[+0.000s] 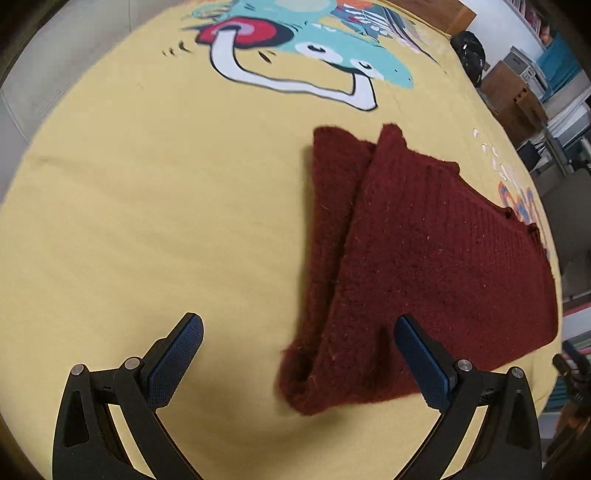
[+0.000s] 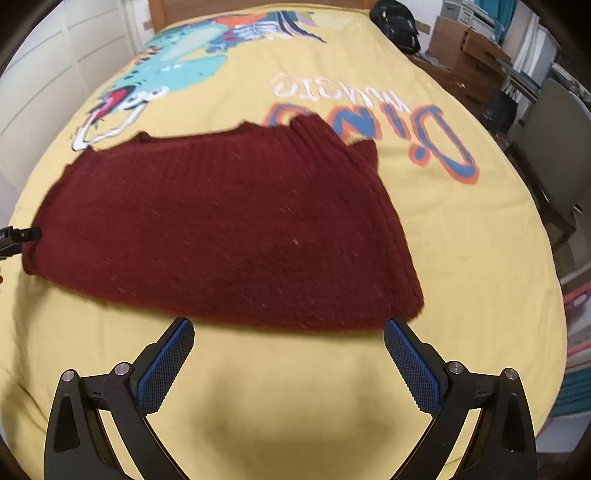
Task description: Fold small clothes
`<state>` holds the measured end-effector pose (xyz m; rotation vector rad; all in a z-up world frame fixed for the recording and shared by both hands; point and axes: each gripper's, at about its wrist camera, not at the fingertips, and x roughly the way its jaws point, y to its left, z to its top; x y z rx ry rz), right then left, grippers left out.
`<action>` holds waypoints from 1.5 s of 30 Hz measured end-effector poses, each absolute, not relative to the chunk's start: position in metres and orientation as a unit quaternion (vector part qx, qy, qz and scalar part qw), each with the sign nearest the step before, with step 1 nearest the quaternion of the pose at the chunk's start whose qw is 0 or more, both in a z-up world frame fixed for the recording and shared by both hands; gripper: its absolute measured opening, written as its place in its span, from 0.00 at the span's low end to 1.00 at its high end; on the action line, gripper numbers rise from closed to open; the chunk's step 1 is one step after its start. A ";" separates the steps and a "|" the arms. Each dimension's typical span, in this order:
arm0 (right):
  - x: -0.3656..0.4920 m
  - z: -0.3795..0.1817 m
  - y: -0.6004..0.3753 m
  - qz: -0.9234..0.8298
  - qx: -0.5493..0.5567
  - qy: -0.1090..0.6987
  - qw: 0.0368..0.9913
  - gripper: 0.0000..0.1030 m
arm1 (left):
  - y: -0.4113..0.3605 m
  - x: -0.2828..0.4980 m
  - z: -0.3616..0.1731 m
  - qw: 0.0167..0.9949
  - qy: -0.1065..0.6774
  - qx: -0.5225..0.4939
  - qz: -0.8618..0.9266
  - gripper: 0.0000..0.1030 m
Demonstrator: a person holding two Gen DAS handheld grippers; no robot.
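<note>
Maroon knit garment (image 2: 229,229) lies folded on yellow printed cover (image 2: 332,387); far edge blurred in right wrist view, right side cut by frame edge in left wrist view. Layer count under top flap unclear. Left gripper (image 1: 299,354) jaws wide apart, near corner of knit between them, nothing pinched. Right gripper (image 2: 288,358) jaws spread, empty, just short of hem. Cardboard boxes (image 2: 465,48), grey chair (image 2: 554,155), black bag (image 2: 397,22) beside bed.

**Dark red knit, folded over on the yellow cloth**

A dark red knitted garment (image 2: 221,229) lies flat on the yellow printed cloth (image 2: 295,387), folded over itself so one layer overlaps another along a slanted edge (image 1: 354,221). Its ribbed hem runs down one side, just beside the cloth's "Dino" lettering (image 2: 424,140); the dinosaur print lies beyond it.
</note>
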<state>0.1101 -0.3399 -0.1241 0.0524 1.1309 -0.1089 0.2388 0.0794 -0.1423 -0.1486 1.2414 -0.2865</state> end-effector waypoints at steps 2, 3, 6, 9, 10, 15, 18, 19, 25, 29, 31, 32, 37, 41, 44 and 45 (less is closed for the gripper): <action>0.109 -0.128 -0.345 -0.060 0.024 0.542 0.838 1.00 | 0.070 0.243 -0.152 0.797 0.584 -0.072 -0.138 0.99; 0.108 -0.129 -0.348 -0.063 0.027 0.543 0.837 1.00 | 0.068 0.245 -0.156 0.795 0.585 -0.072 -0.139 0.99; 0.105 -0.131 -0.355 -0.071 0.034 0.545 0.835 1.00 | 0.060 0.250 -0.168 0.785 0.595 -0.083 -0.152 0.99; 0.102 -0.130 -0.360 -0.076 0.039 0.544 0.835 1.00 | 0.055 0.251 -0.174 0.784 0.596 -0.083 -0.152 0.99; 0.101 -0.129 -0.362 -0.076 0.041 0.542 0.836 1.00 | 0.053 0.251 -0.175 0.784 0.595 -0.085 -0.154 0.99; 0.097 -0.126 -0.366 -0.076 0.048 0.537 0.839 1.00 | 0.037 0.247 -0.179 0.783 0.590 -0.065 -0.186 0.79; 0.095 -0.126 -0.367 -0.072 0.052 0.537 0.839 1.00 | 0.031 0.242 -0.171 0.780 0.588 -0.068 -0.204 0.47; 0.094 -0.127 -0.367 -0.071 0.053 0.537 0.839 1.00 | 0.029 0.241 -0.168 0.779 0.588 -0.066 -0.205 0.43; 0.089 -0.125 -0.373 -0.068 0.062 0.531 0.842 1.00 | 0.012 0.238 -0.139 0.789 0.574 -0.037 -0.215 0.28; 0.085 -0.123 -0.379 -0.069 0.072 0.526 0.844 1.00 | -0.010 0.235 -0.109 0.791 0.563 -0.033 -0.236 0.27; 0.082 -0.121 -0.384 -0.071 0.078 0.523 0.846 1.00 | -0.026 0.229 -0.093 0.796 0.551 -0.022 -0.249 0.27; 0.081 -0.121 -0.386 -0.071 0.081 0.521 0.847 1.00 | -0.036 0.228 -0.085 0.796 0.548 -0.022 -0.257 0.27; 0.074 -0.114 -0.403 -0.077 0.097 0.513 0.850 1.00 | -0.094 0.224 -0.055 0.789 0.537 -0.005 -0.297 0.25; 0.066 -0.105 -0.419 -0.083 0.106 0.505 0.853 1.00 | -0.152 0.219 -0.043 0.783 0.530 0.019 -0.325 0.24; 0.061 -0.100 -0.430 -0.087 0.113 0.500 0.854 1.00 | -0.194 0.220 -0.040 0.778 0.527 0.025 -0.341 0.24; 0.060 -0.100 -0.434 -0.089 0.115 0.500 0.854 1.00 | -0.207 0.221 -0.043 0.776 0.527 0.027 -0.345 0.24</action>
